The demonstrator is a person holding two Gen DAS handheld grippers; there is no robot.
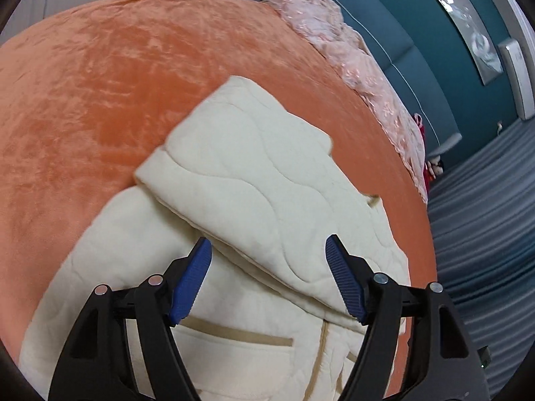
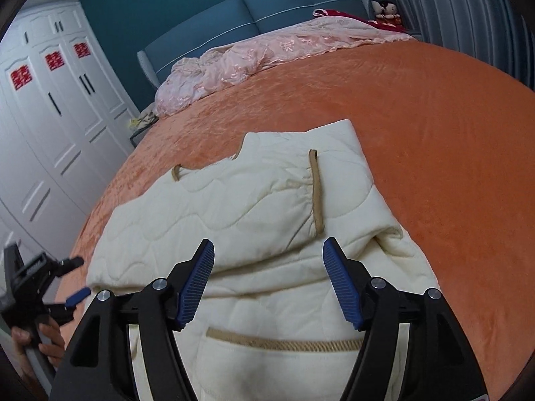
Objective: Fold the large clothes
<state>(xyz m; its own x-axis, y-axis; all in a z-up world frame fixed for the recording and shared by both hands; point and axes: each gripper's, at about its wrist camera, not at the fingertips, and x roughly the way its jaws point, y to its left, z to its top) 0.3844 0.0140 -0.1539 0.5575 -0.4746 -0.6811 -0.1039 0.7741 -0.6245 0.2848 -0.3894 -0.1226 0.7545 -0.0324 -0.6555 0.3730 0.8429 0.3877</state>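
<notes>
Both grippers, left gripper (image 1: 269, 247) and right gripper (image 2: 268, 249), jaws wide, empty; bulky quilted jacket (image 2: 254, 207) folds toward 12 o'clock risk springing open unrestrained.

The bed (image 2: 434, 127), under an orange blanket, carries a cream jacket (image 2: 254, 207) and pink bedding (image 2: 254, 56).

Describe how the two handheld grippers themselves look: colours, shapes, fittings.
Both match. The left gripper and right gripper have glossy black plastic arms with triangular cut-outs and round silver rivets at the pivots. The jaws carry blue, finely ribbed pads tapering to points. In the right wrist view, a bare hand grips the left gripper's black handle. No cables visible.
</notes>
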